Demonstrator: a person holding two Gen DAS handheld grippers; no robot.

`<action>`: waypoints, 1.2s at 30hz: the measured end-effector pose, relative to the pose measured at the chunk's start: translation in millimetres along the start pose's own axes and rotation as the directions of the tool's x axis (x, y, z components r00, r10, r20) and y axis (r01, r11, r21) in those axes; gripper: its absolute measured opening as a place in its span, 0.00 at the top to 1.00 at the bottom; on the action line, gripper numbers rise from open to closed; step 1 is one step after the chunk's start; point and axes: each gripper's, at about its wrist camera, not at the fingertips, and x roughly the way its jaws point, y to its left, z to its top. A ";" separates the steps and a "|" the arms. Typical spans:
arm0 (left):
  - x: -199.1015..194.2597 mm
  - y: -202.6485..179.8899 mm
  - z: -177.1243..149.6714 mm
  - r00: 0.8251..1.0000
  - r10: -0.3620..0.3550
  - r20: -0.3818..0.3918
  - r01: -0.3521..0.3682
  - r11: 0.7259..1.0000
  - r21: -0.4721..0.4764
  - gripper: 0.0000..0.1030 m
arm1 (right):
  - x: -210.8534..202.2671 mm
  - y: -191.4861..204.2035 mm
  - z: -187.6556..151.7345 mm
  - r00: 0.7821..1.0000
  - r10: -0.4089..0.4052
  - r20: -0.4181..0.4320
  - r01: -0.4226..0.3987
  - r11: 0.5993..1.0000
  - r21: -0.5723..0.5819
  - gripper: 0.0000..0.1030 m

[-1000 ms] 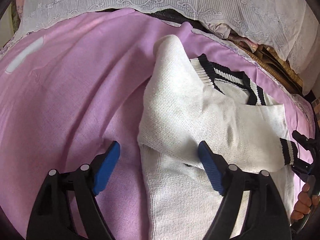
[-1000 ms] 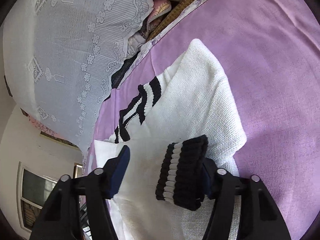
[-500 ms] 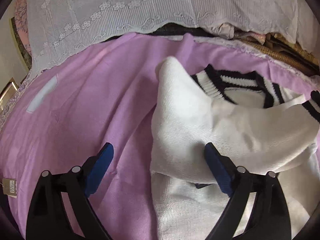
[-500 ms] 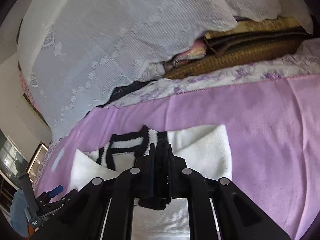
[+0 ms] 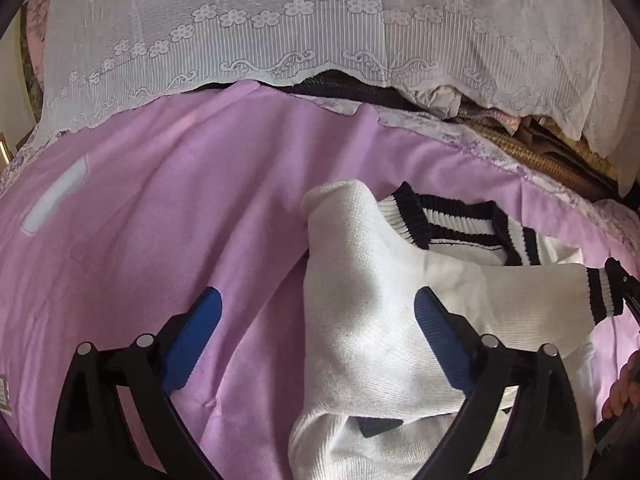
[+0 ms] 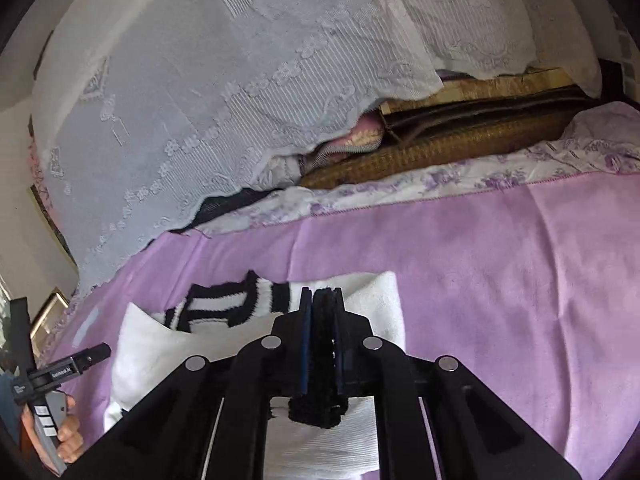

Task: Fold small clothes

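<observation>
Risk: the striped cuff (image 6: pixel 316 410) could slip from the right gripper (image 6: pixel 321 344) if pulled hard, since only its thick rib is pinched.
Second risk: dragging the sleeve (image 5: pixel 500 304) may shift the folded layer beneath it and undo the fold.
Right gripper: clamped tight on the cuff.
Left gripper (image 5: pixel 316 340): spread wide, holding nothing, one pad over the sweater (image 5: pixel 360 320).
Sweater: white knit, black-striped collar, lying on the purple sheet (image 5: pixel 180 200) ahead of and under both grippers.
</observation>
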 end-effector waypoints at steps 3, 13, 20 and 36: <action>44.8 0.9 -10.3 0.984 0.118 -0.132 -0.118 0.993 0.005 0.07 | 25.8 -32.3 -4.1 0.989 0.085 -0.119 -0.066 0.985 0.157 0.88; 19.3 29.5 -11.6 0.992 0.098 -0.077 -0.109 0.983 -0.145 0.05 | -17.9 -11.3 8.4 0.990 0.142 0.010 -0.142 0.978 0.150 0.60; 27.4 -5.3 21.7 0.989 0.145 -0.021 -0.145 0.989 0.003 0.05 | 36.3 27.3 -8.8 0.970 0.154 -0.189 -0.153 0.988 0.019 0.61; 19.6 59.9 22.3 0.991 -0.131 0.015 0.132 0.974 -0.182 0.05 | 21.1 16.1 -12.8 0.986 0.129 -0.107 -0.127 0.992 0.025 0.65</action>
